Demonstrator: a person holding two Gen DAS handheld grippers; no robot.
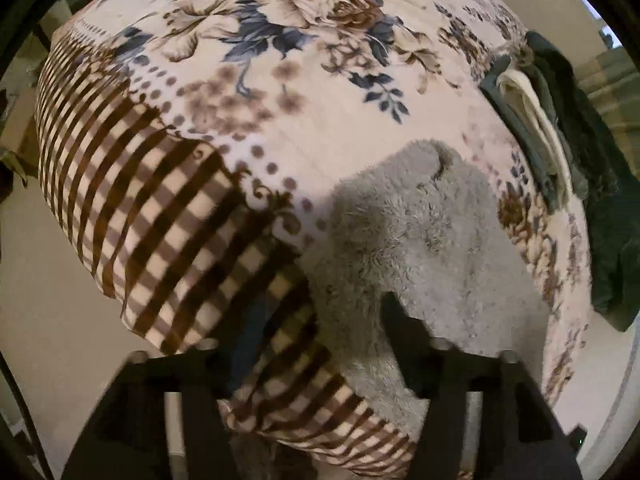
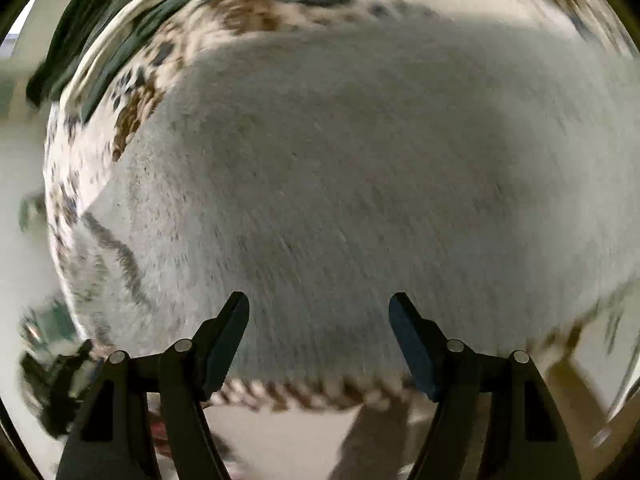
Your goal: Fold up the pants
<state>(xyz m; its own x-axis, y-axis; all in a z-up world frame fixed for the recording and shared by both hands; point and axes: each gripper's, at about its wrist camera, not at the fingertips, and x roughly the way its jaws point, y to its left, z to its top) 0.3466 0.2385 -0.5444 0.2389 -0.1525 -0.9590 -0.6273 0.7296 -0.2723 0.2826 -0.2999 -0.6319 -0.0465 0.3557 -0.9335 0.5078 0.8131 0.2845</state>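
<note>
The pants [image 1: 416, 240] are grey and fluffy and lie on a floral and checked blanket [image 1: 280, 92] over a bed. In the left wrist view my left gripper [image 1: 316, 320] is open at the near edge of the bed, its right finger [image 1: 404, 332] over the grey fabric, its left finger behind a fold of checked blanket. In the blurred right wrist view the grey pants [image 2: 340, 168] fill the middle, and my right gripper [image 2: 319, 308] is open and empty just above their near edge.
A pile of dark green and cream clothes [image 1: 560, 136] lies at the right edge of the bed, and shows at the top left of the right wrist view [image 2: 104, 28]. Pale floor [image 1: 52, 304] lies beside the bed. Dark clutter [image 2: 52, 380] sits low left.
</note>
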